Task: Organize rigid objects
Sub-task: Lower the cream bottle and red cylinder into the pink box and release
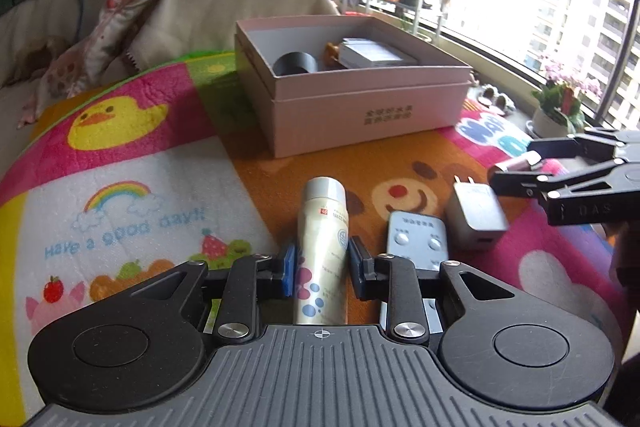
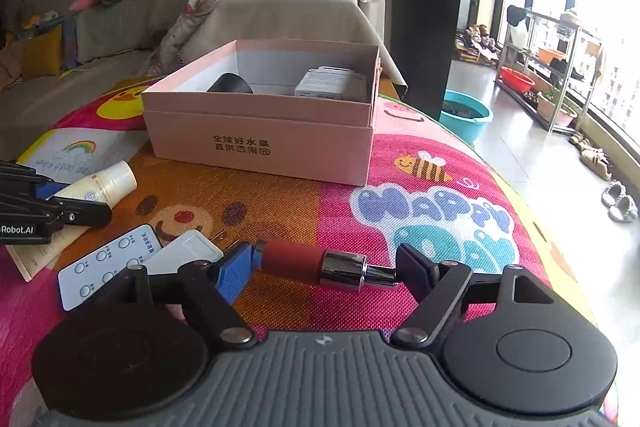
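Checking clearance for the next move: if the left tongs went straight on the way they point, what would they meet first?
Probably the pink box: its near wall lies dead ahead of the left tongs, beyond the bottle they hold. Depth is uncertain.

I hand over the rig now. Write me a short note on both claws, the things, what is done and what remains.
Left claw: shut on the cream bottle.
Right claw: grips the red-and-chrome cylinder end to end.
Done: black roll and white box lie in the pink box.
Left: both held things, then the remote and charger on the mat.
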`<state>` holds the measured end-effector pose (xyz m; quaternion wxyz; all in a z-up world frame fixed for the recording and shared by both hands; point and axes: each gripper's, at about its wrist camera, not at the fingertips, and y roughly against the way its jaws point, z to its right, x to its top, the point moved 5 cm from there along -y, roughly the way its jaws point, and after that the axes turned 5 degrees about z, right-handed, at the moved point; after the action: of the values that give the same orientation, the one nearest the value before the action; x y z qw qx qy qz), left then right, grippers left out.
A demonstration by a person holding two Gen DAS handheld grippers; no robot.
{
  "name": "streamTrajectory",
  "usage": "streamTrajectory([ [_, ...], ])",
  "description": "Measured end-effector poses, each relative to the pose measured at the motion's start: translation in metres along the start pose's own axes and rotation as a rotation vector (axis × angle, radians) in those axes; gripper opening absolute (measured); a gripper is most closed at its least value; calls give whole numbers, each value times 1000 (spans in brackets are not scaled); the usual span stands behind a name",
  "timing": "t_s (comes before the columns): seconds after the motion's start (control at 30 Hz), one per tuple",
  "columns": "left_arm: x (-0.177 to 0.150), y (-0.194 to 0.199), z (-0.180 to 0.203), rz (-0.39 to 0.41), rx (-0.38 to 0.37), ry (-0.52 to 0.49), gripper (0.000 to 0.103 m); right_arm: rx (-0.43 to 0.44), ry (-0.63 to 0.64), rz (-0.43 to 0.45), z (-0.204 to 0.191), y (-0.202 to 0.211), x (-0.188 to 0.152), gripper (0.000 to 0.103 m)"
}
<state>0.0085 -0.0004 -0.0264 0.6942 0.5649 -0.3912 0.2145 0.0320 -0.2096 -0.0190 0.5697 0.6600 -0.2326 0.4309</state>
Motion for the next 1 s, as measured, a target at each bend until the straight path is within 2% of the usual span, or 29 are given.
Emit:
streamTrajectory([
  [0.13, -1, 20, 12, 5, -20, -31, 30, 21, 33, 37, 1, 16, 3, 78],
  [0.2, 11, 33, 16, 41, -38, -36, 30, 30, 32, 68, 4, 28, 9, 78],
  [0.37, 81, 61, 21, 212, -69, -38, 30, 41, 35, 188, 6, 48, 41, 78],
  [0.47, 128, 64, 19, 306, -103, -16, 30, 43, 41, 255, 4, 50, 65, 78],
  [0.63, 205, 21, 11, 348, -171, 55, 30, 60, 57, 324, -5, 33, 110, 78],
  [0.77, 243, -25, -1, 388, -167, 72, 30, 68, 66, 304, -17, -3, 136, 78],
  [0.83, 250, -55, -11, 349, -182, 108, 30, 116, 48, 293, -21, -21, 142, 79],
  [0.87, 250, -68, -15, 327, -174, 128, 30, 118, 39, 275, -25, -33, 143, 82],
  [0.93, 242, -91, -27, 292, -130, 145, 30, 100, 20, 246, -28, -45, 140, 83],
  [1.0, 229, -100, -38, 278, -118, 147, 30, 126, 22, 224, -30, -46, 129, 83],
])
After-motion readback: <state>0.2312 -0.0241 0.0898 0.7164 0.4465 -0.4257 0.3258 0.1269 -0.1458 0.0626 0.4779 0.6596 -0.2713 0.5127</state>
